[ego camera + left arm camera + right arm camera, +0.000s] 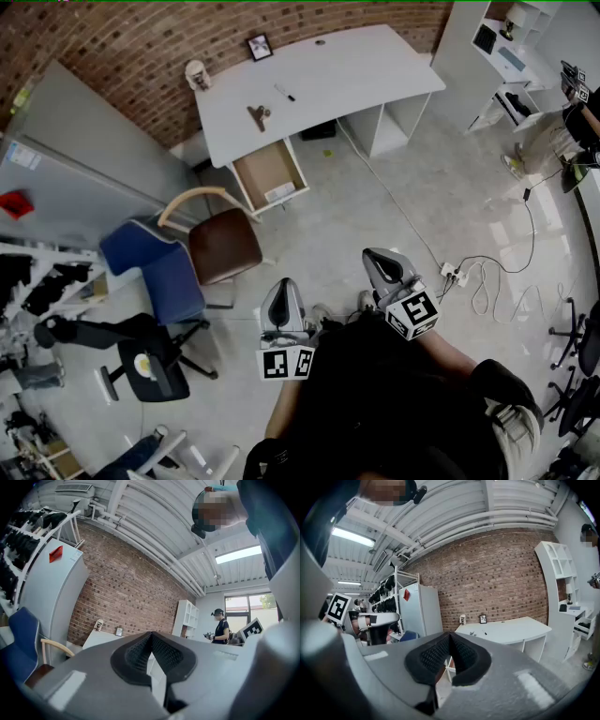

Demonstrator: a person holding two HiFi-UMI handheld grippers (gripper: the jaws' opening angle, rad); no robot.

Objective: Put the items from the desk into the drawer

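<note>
The white desk [356,70] stands far ahead against the brick wall. On it lie a small brown tool [259,114] and a black pen [284,92], with a picture frame [260,46] and a white figurine [197,75] behind them. Below the desk's front edge a wooden drawer [267,169] is pulled out, with a white item [279,192] inside. My left gripper [282,284] and right gripper [377,255] are held close to my body, far from the desk, both shut and empty. The left gripper [151,635] and the right gripper [450,635] show their pads meeting; the desk [511,630] lies beyond.
A brown chair with a wooden arm [223,246], a blue chair [155,267] and a black office chair [150,361] stand on the left between me and the desk. A grey cabinet [84,159] is at far left. A power strip and cables [455,274] lie on the floor at right.
</note>
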